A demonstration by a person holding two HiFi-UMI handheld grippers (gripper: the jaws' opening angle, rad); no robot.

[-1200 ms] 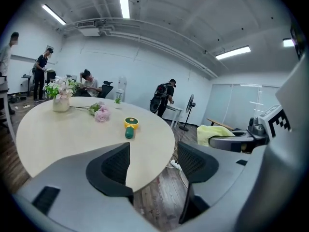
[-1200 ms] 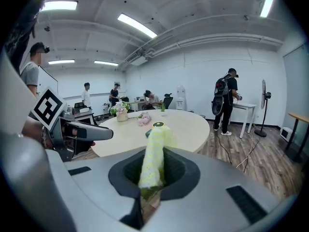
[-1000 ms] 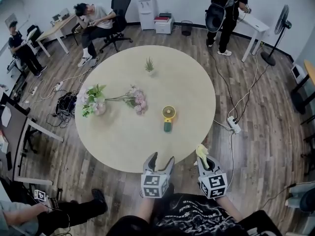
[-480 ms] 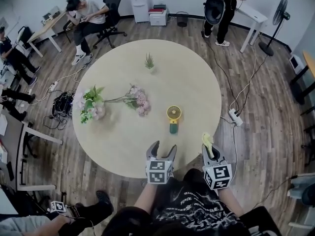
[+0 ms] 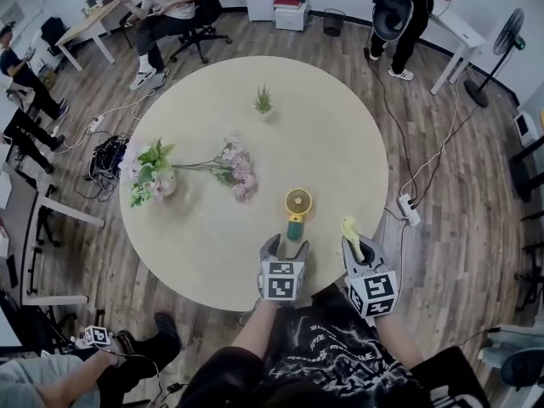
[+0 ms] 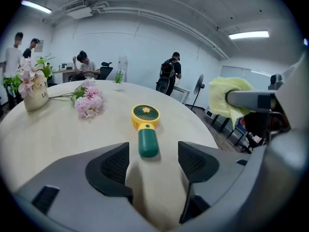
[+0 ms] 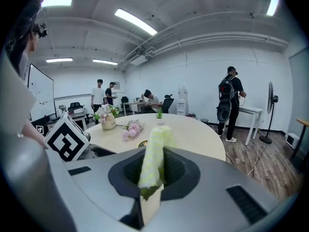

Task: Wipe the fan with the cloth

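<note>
Left gripper point(image 5: 286, 246): jaws spread wide, nothing pinched. You're holding it low over the near edge of the table point(image 5: 331, 134), pointed straight at the fan point(image 5: 295, 212).

Fan: lies flat on the tabletop, near side, a bit right of centre. Yellow round head faces up and green handle points back at you. In the left gripper view the handle end sits right at the mouth of the gap, centred between the two pads point(image 6: 114, 164). Neither pad touches it.

Right gripper point(image 5: 354, 245): jaws pressed together on the cloth point(image 5: 348, 228). The cloth is pale yellow, bunched into a roll, and sticks up and forward past the tips. The right gripper view shows it clamped dead centre. This gripper is just beside your left one, on its right. It sits at the table rim, off to the right of the fan. Cloth and fan are apart, no contact.

Other stuff on the table, all well clear of the fan:
- pink flowers point(image 5: 235, 168) lying flat, left of the fan
- a vase of flowers point(image 5: 150, 175) near the left edge, stems running between the two
- a small potted plant point(image 5: 264, 102) on the far side

Floor: a power strip point(image 5: 405, 211) with cables, right of the table. Several people sit or stand at desks along the far wall.
</note>
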